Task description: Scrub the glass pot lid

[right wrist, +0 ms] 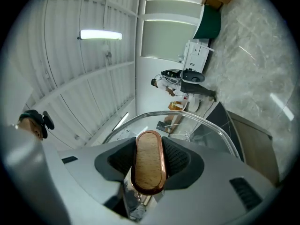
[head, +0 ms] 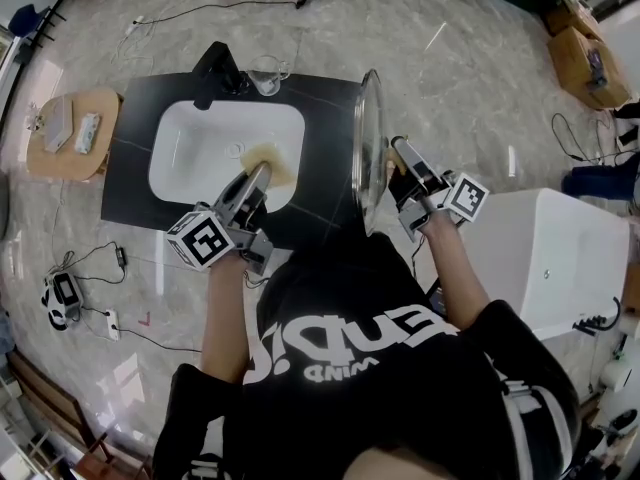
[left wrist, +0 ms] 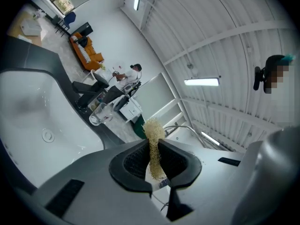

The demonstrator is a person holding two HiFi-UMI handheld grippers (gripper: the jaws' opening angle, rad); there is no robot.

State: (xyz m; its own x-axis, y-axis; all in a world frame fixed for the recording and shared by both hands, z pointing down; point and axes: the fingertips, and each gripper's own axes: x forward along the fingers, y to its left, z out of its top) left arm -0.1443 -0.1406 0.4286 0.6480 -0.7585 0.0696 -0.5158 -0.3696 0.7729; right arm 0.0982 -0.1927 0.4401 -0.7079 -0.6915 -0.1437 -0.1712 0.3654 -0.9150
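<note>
Right gripper (right wrist: 150, 162) clamped on glass pot lid handle (right wrist: 149, 144), left gripper (left wrist: 154, 161) clamped on loofah scrubber (left wrist: 153, 130).

A clear, glossy glass pot lid (head: 369, 138) is rimmed with shiny metal; its handle (right wrist: 149, 163) is seen as pale wood banded in polished copper-coloured metal. The scrubber (left wrist: 153, 135) is rough, straw-like fibre. The sink (head: 190, 158) is glazed glossy white, the worktop (head: 130, 183) matt black.

One lid (head: 369, 148), one loofah (left wrist: 153, 144), one sink (head: 200, 138)
</note>
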